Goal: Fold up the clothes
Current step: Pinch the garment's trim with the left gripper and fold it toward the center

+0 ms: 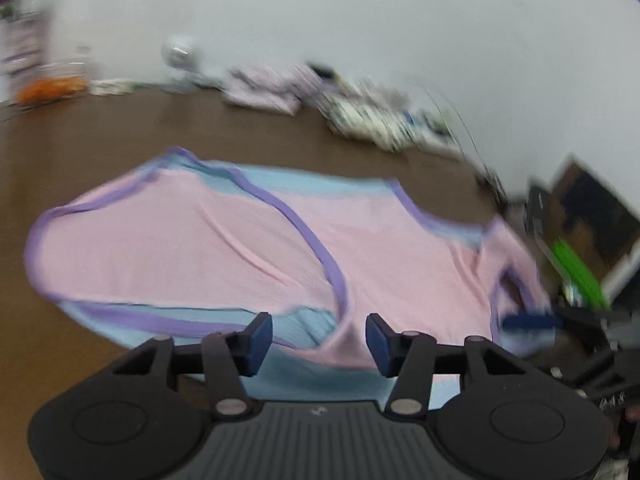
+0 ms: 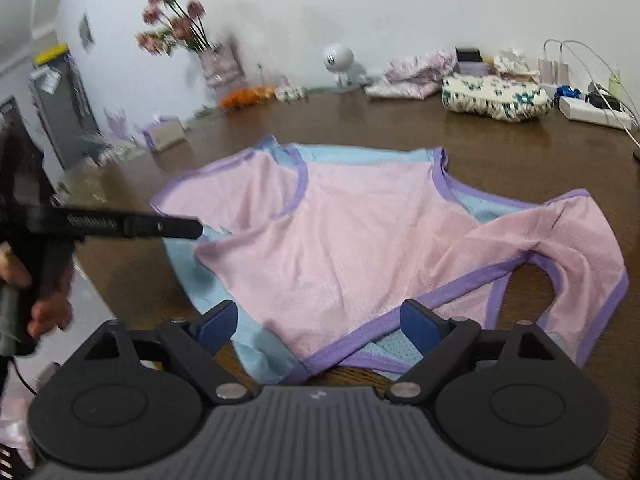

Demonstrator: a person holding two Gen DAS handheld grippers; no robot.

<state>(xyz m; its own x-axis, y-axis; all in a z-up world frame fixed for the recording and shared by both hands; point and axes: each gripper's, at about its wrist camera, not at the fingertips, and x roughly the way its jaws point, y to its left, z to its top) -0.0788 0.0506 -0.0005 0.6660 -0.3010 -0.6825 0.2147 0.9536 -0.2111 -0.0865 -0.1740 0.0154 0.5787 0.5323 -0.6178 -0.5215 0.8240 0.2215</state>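
The pink shirt (image 2: 352, 248) lies spread on the brown table (image 2: 500, 148), just ahead of both tongs, probably for easy folding. The left tongs (image 1: 319, 340) and right tongs (image 2: 318, 326) are both open and hold nothing. The left view is blurred, so its far objects are unclear.

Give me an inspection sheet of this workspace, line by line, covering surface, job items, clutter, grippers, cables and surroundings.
Surface: brown wooden table, bare around the garment.
Job's things: pink top with purple trim and blue inner side, spread flat, one side flap folded inward.
Clutter: along the far edge, crumpled cloth, floral bundle, small white camera, flower vase, orange item.
Grippers: left gripper open, over the near hem; right gripper open, over the near hem.
Cables: white cables and power strip, far right corner.
Surroundings: white wall.
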